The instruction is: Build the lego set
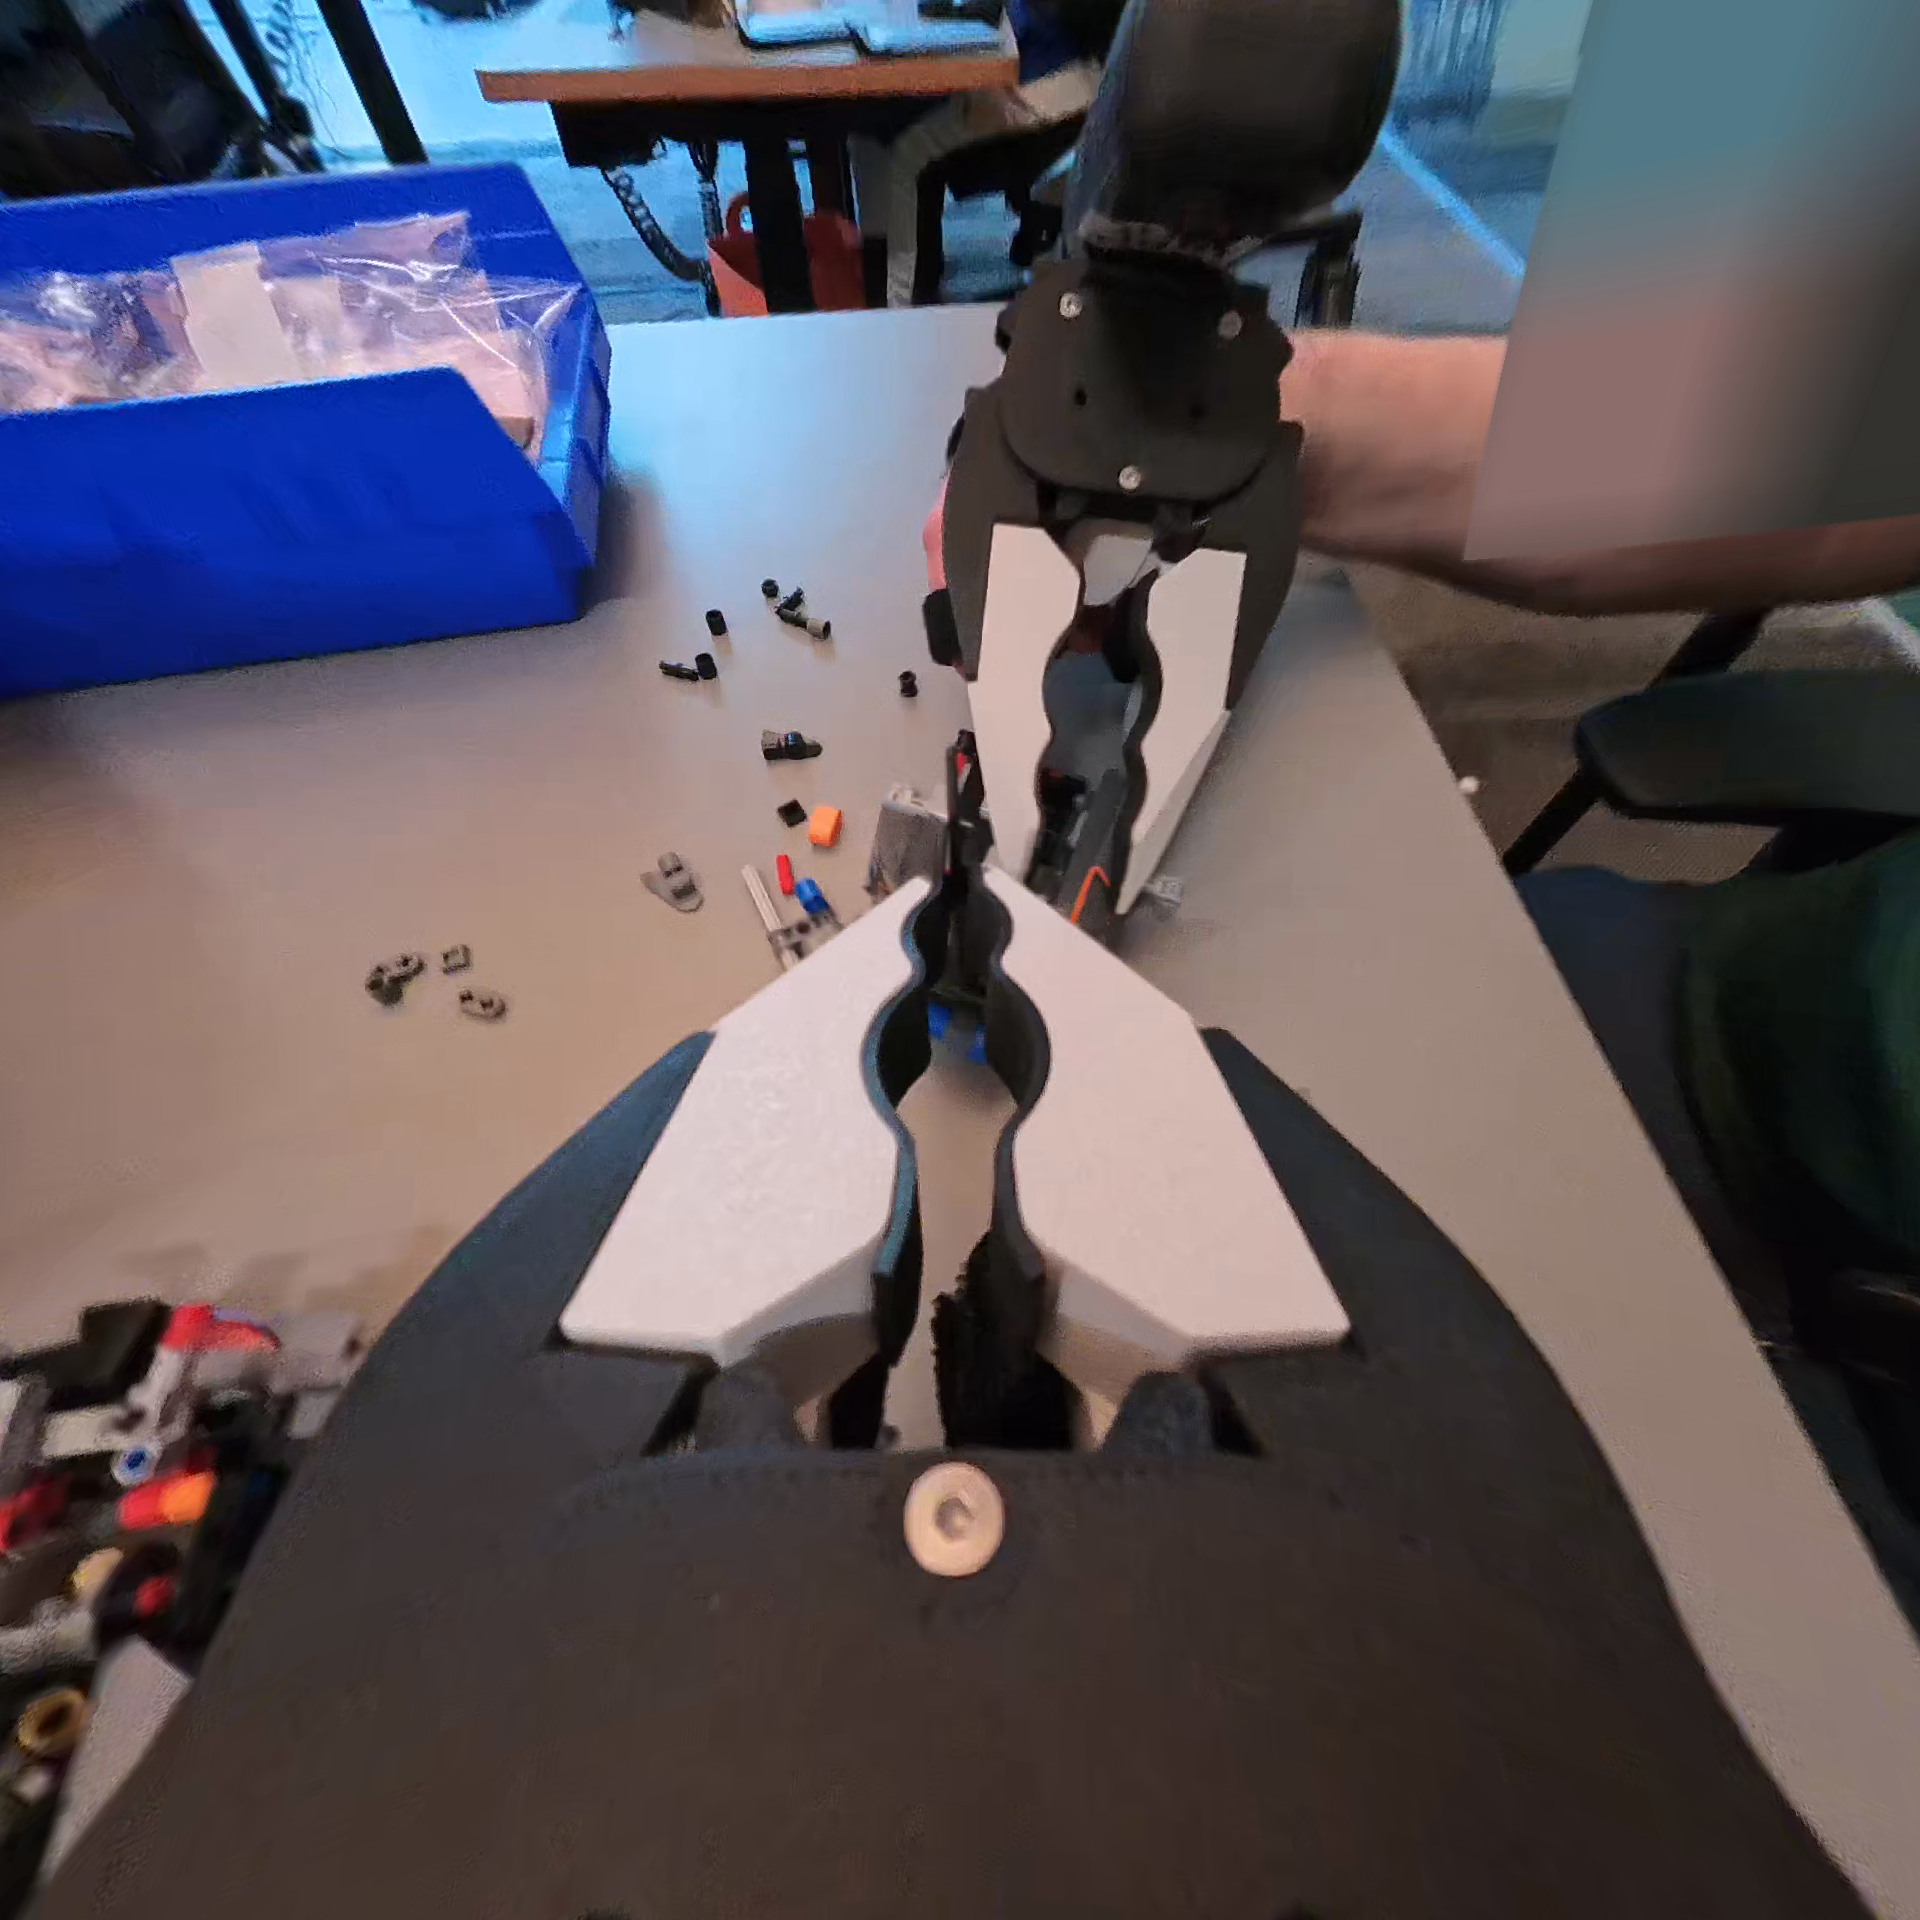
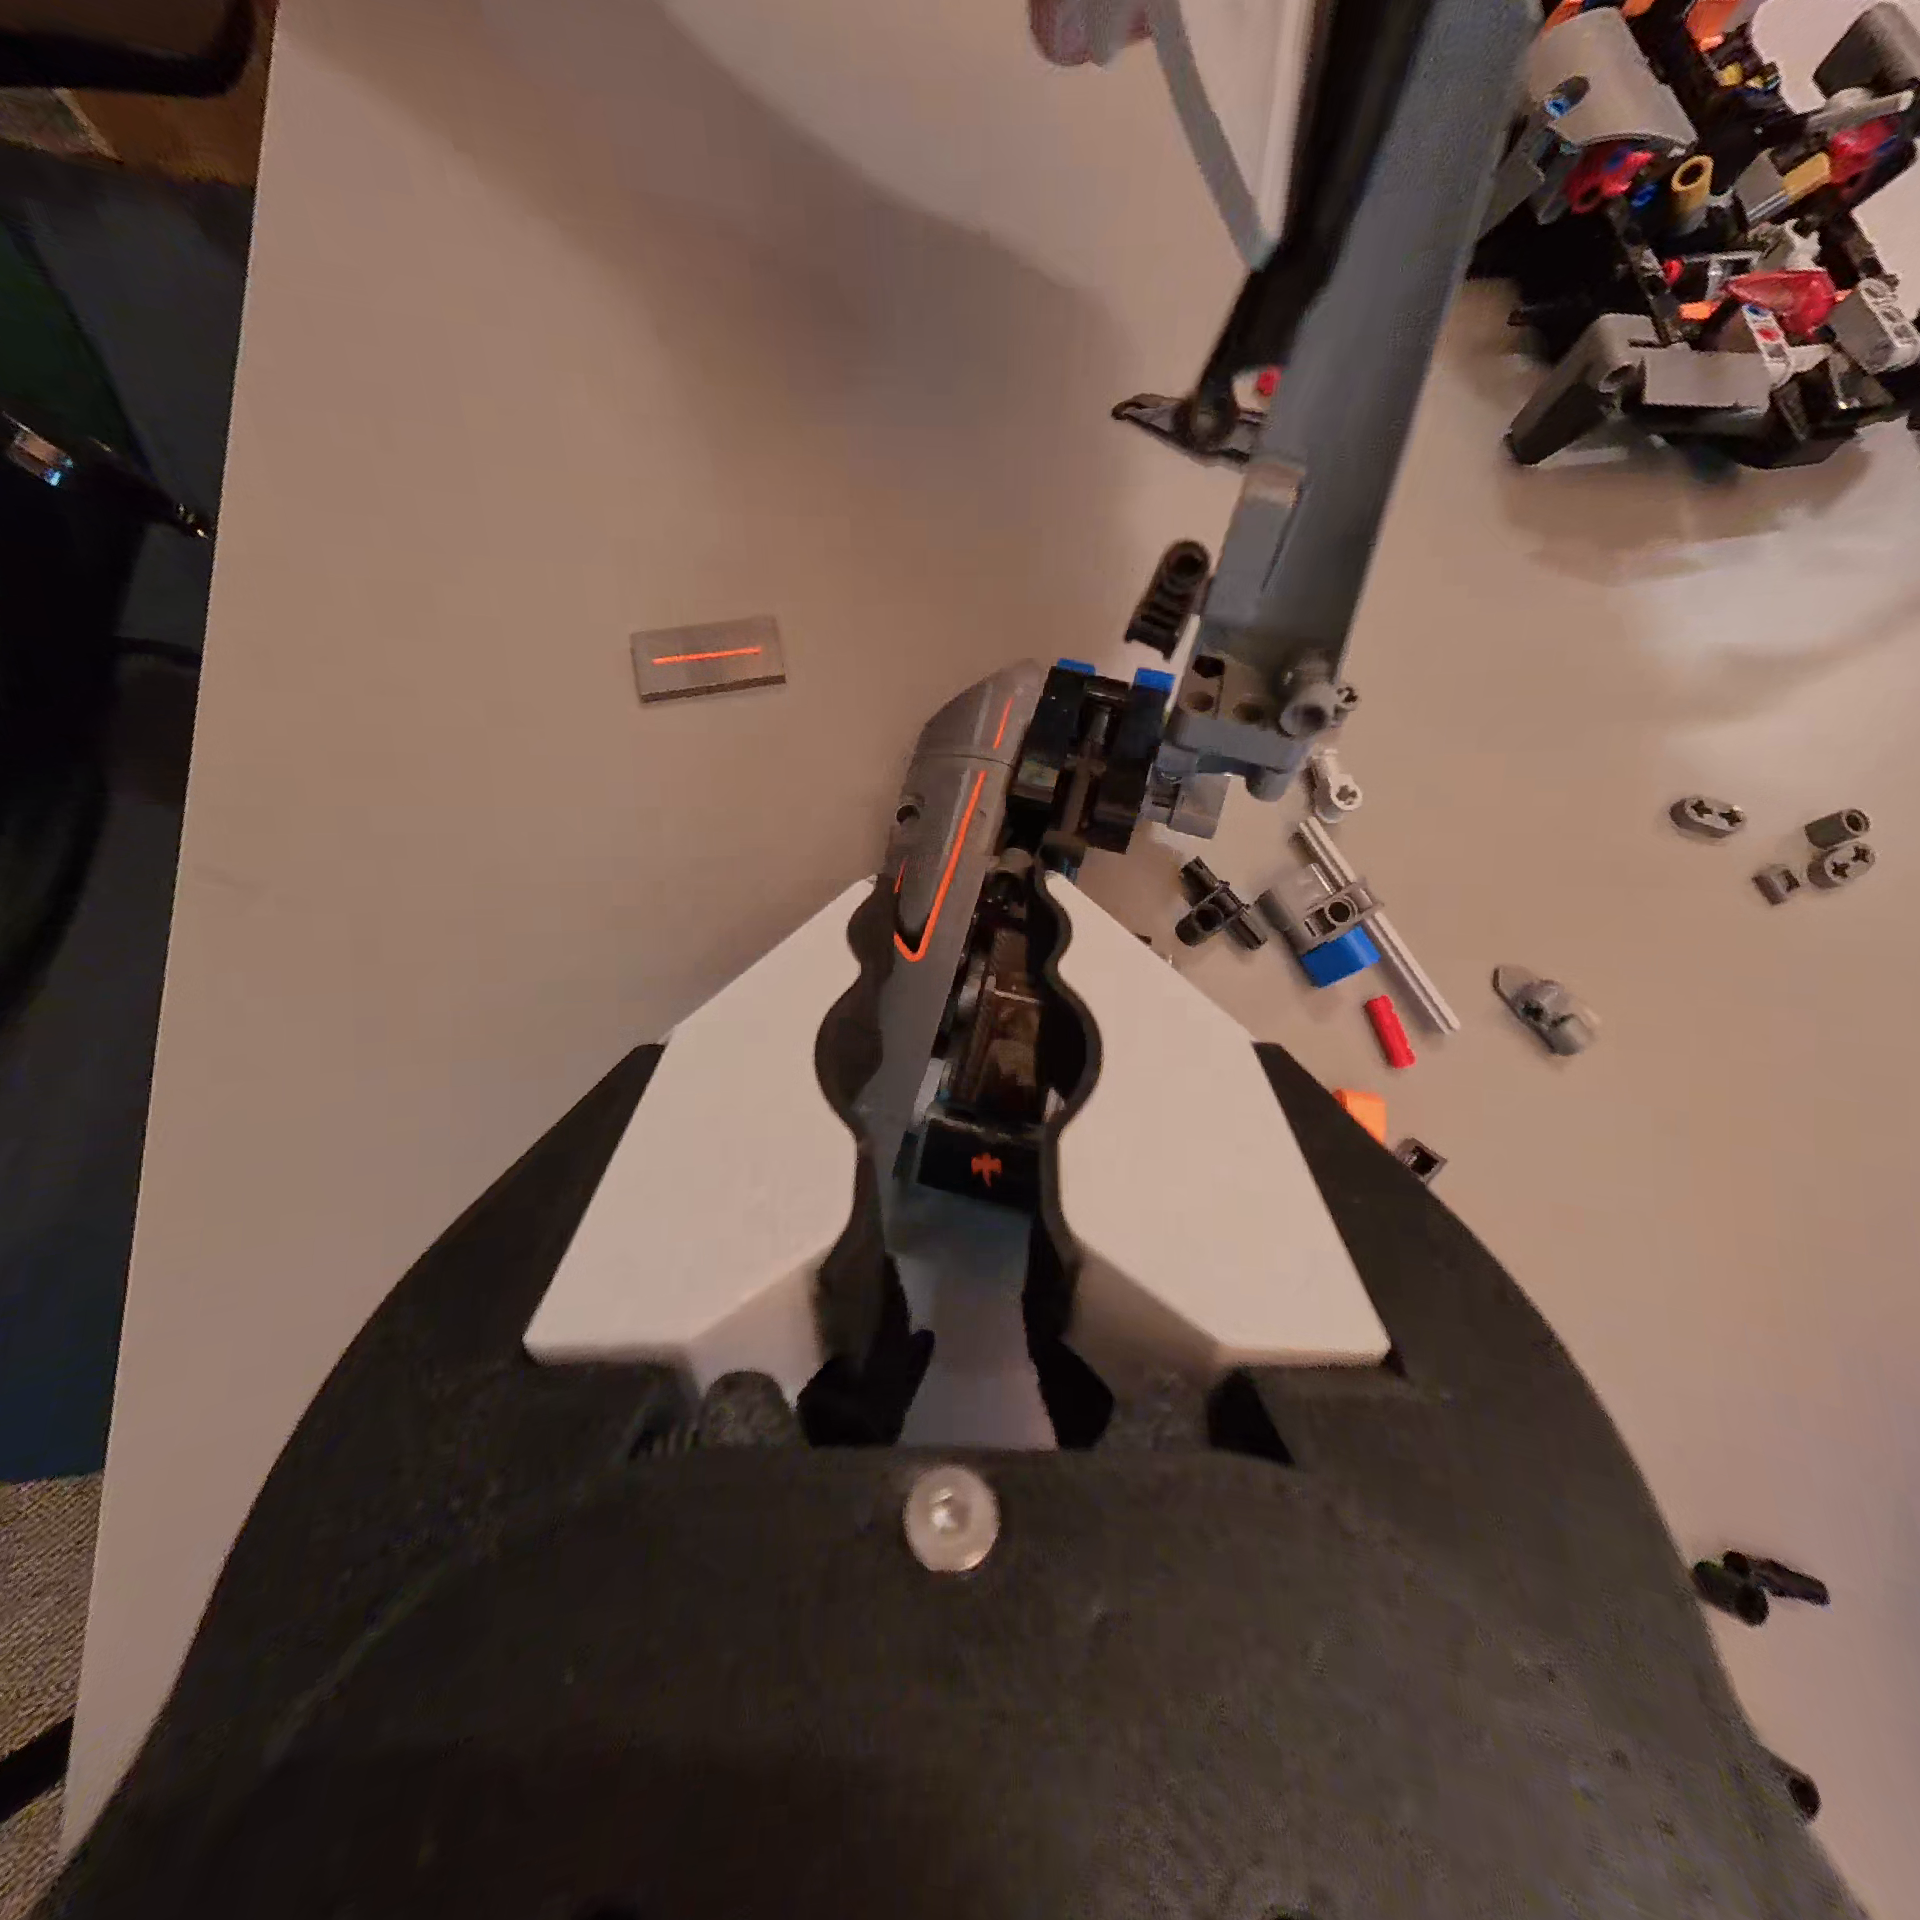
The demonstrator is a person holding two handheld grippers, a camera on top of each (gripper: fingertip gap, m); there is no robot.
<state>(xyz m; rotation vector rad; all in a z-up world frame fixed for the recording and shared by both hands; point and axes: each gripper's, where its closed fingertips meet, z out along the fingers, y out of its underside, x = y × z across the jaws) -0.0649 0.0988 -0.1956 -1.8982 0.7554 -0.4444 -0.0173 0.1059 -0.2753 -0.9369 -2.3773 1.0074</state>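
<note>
right gripper point(image 2: 961, 894) clamps the grey curved lego sub-assembly with orange stripe point(image 2: 940, 831), frame centre. left gripper point(image 1: 961, 904) pinches its black-and-blue end point(image 1: 961, 997). light, rigid, pin joints pop easily; i'd hold near the joint.

A grey table point(image 1: 312, 1091) fills most of the left wrist view. At its far left stands a blue bin point(image 1: 291, 520) holding clear plastic bags point(image 1: 260, 301). Behind it stands a wooden desk point(image 1: 748, 78) on dark legs, with an orange-red bag point(image 1: 784, 260) on the floor beneath. A dark chair point(image 1: 1756, 748) sits off the table's right edge. In the right wrist view, carpet point(image 2: 36, 1579) shows past the table's edge at lower left.
</note>
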